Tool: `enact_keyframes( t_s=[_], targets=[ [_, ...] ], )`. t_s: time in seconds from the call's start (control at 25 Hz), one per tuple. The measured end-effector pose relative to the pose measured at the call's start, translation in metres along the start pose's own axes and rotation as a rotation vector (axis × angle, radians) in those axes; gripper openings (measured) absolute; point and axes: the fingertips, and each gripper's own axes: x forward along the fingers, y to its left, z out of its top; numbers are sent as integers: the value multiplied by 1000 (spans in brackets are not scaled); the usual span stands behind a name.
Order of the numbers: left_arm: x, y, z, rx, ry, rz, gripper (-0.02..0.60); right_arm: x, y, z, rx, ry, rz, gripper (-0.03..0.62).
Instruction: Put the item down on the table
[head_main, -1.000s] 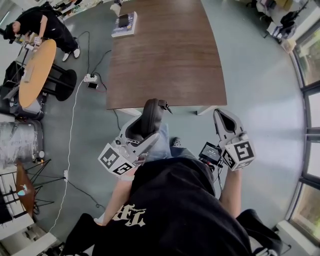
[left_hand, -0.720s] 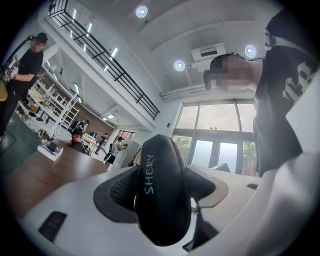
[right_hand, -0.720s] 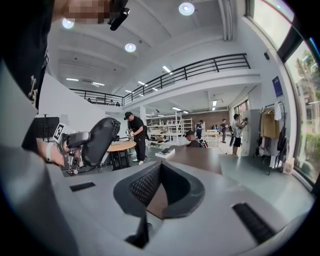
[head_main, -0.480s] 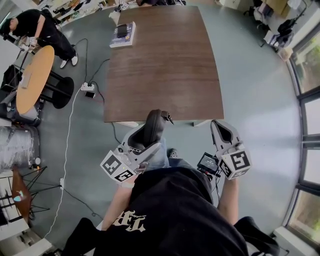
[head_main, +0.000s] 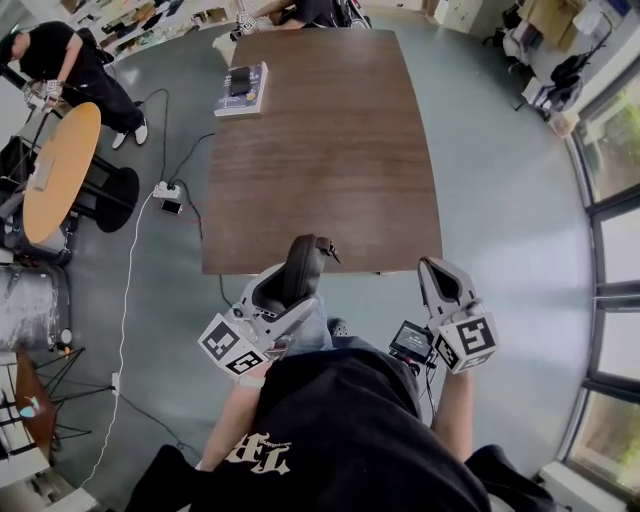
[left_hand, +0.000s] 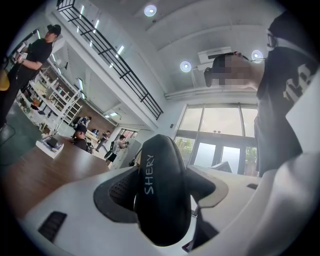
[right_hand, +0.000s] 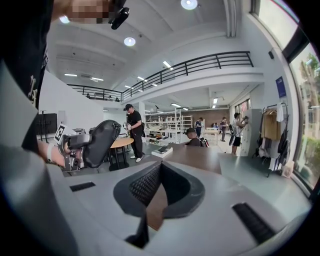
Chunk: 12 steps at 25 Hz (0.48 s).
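A black hard case marked SHERY (left_hand: 165, 175) is clamped upright between the jaws of my left gripper (left_hand: 156, 202). In the head view the case (head_main: 303, 266) stands at the near edge of the brown wooden table (head_main: 320, 130), with the left gripper (head_main: 288, 288) just short of that edge. My right gripper (head_main: 441, 276) hovers off the table's near right corner, shut and holding nothing. In the right gripper view its pads (right_hand: 145, 185) meet at the tip, the table (right_hand: 200, 157) lies ahead, and the case (right_hand: 100, 142) shows at the left.
A stack of books with a dark object on top (head_main: 242, 88) lies at the table's far left corner. A round orange table (head_main: 60, 170), a person (head_main: 70, 55) and a power strip with cables (head_main: 165, 190) are on the floor to the left. Windows line the right side.
Both grippers have come closer to the table. The case, which was short of the near edge, now overlaps it. The left gripper's hold has not changed.
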Motion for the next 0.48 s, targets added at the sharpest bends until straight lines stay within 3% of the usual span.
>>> enact_keyframes(
  t_s=[0.48],
  targets=[
    [31, 73, 24, -18, 32, -9, 302, 62, -36, 25, 2, 19, -42, -12]
  ],
)
